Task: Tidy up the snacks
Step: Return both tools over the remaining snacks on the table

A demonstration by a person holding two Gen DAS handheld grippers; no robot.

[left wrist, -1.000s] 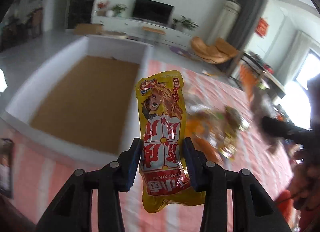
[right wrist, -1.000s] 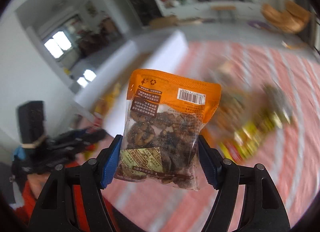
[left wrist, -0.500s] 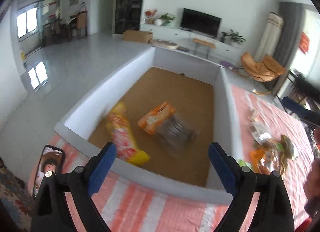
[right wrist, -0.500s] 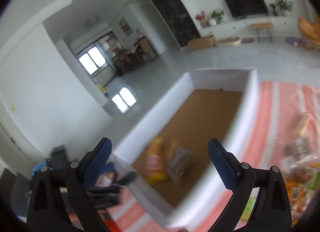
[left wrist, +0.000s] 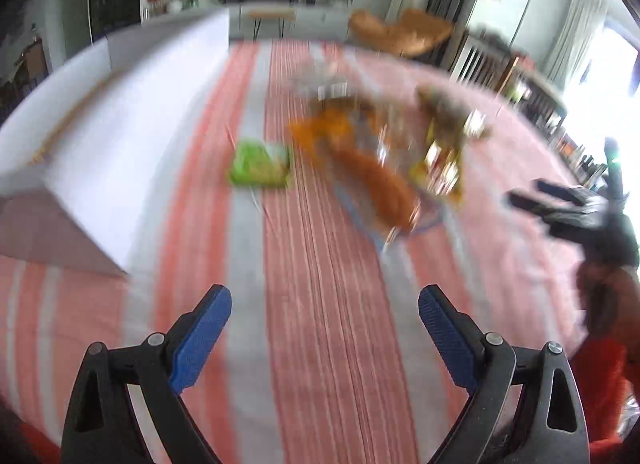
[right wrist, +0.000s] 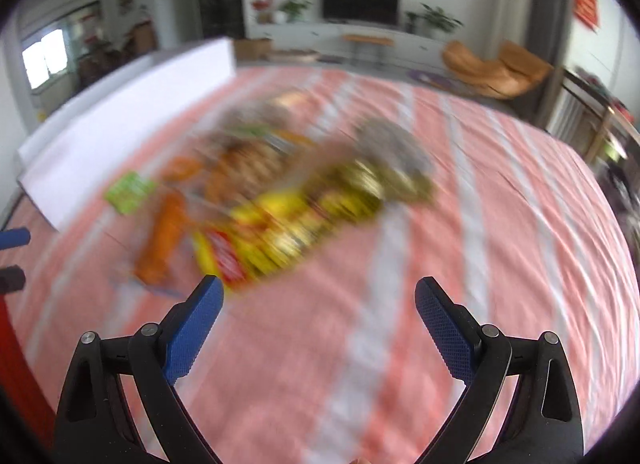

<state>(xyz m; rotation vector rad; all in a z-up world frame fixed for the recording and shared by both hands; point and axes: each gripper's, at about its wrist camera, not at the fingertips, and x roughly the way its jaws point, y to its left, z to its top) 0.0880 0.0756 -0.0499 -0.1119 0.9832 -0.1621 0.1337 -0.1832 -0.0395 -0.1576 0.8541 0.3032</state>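
Note:
A blurred pile of snack packets (left wrist: 384, 152) lies on the red-and-white striped cloth (left wrist: 320, 324). A green packet (left wrist: 260, 164) lies at its left side, and orange and yellow packets (right wrist: 288, 224) lie among the rest. The white box (left wrist: 80, 136) stands at the left, its inside hidden from here. My left gripper (left wrist: 324, 340) is open and empty above the cloth, short of the pile. My right gripper (right wrist: 318, 328) is open and empty, just short of the yellow packets. It also shows at the right edge of the left wrist view (left wrist: 560, 208).
The white box wall (right wrist: 120, 116) runs along the left of the cloth. A TV unit (right wrist: 360, 4), plants and orange chairs (right wrist: 496, 68) stand beyond the table. Bare striped cloth lies in front of both grippers.
Both grippers let go of their packets into the white box, then swung right, away from the box and toward the snack pile. Both views are now motion-blurred.

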